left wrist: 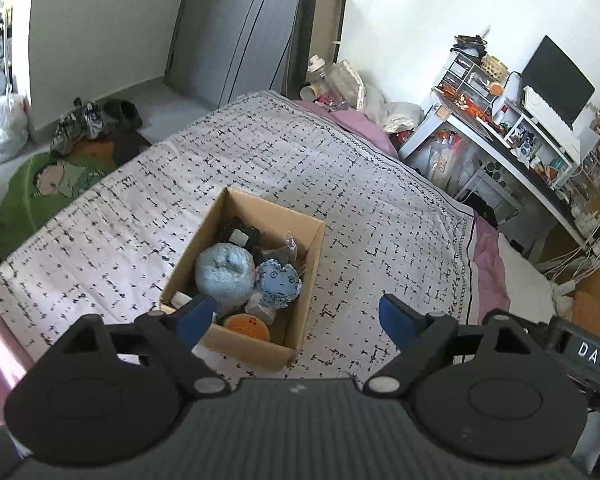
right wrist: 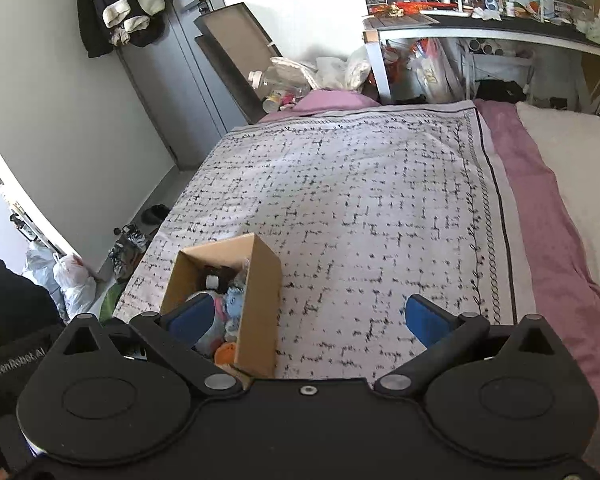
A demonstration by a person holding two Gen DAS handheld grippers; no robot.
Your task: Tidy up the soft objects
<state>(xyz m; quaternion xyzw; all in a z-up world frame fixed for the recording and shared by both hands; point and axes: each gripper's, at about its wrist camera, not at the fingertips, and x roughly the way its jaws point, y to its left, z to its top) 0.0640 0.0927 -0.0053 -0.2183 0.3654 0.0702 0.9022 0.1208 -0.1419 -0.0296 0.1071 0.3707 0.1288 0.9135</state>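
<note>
An open cardboard box (left wrist: pixel 304 276) stands on the patterned white bedspread (left wrist: pixel 260 168). In it lie a light blue yarn ball (left wrist: pixel 224 270), a blue knitted toy (left wrist: pixel 278 280), an orange soft piece (left wrist: pixel 248 326) and a dark knitted piece (left wrist: pixel 238 234). My left gripper (left wrist: pixel 296 318) is open and empty, held above the box's near end. In the right wrist view the box (right wrist: pixel 260 300) sits at lower left. My right gripper (right wrist: pixel 312 320) is open and empty, just right of the box above the bedspread (right wrist: pixel 360 200).
A pink sheet (right wrist: pixel 540 208) borders the bedspread on the right. A cluttered desk (left wrist: pixel 512 148) with a monitor (left wrist: pixel 556 80) stands beyond the bed. Bags (left wrist: pixel 4 124), shoes (left wrist: pixel 84 120) and a green mat (left wrist: pixel 40 188) lie on the floor at left. A grey door (right wrist: pixel 172 80) is at far left.
</note>
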